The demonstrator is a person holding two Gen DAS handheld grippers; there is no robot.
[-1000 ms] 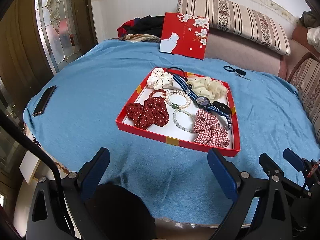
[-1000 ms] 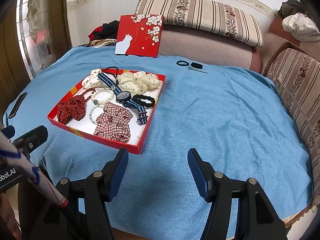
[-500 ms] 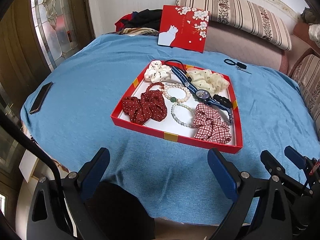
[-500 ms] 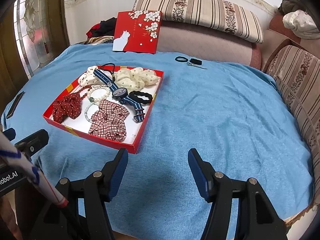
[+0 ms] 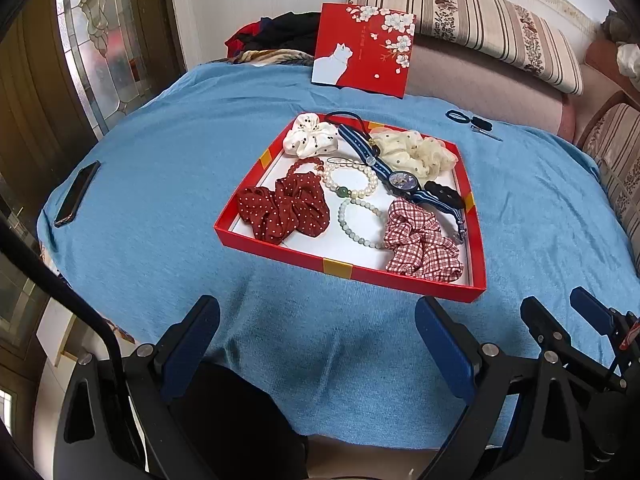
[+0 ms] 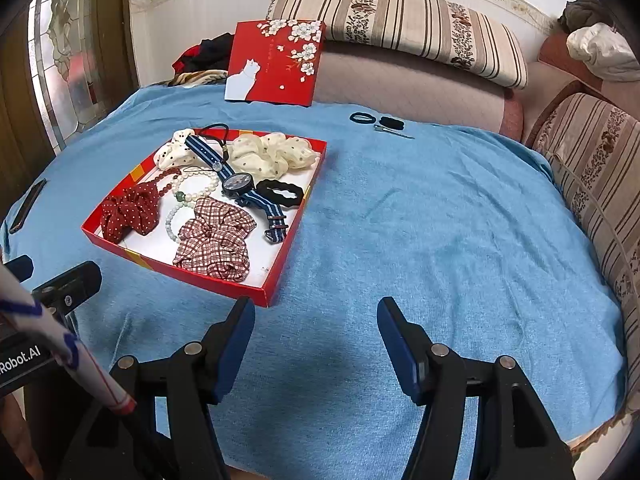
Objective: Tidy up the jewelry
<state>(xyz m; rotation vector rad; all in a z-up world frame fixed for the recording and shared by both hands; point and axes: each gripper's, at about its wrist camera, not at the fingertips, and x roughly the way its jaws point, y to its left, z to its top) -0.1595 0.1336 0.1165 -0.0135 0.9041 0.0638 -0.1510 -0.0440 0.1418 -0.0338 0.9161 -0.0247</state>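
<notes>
red tray (image 5: 402, 282) of jewelry sits on the blue bench just ahead of the left tongs (image 5: 316, 344), left of the right tongs (image 6: 316, 342), both apart and empty.

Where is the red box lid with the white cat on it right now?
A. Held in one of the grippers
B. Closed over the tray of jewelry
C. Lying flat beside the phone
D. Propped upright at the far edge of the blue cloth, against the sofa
D: the box lid stands upright beyond the open red tray, leaning against the sofa.
</notes>
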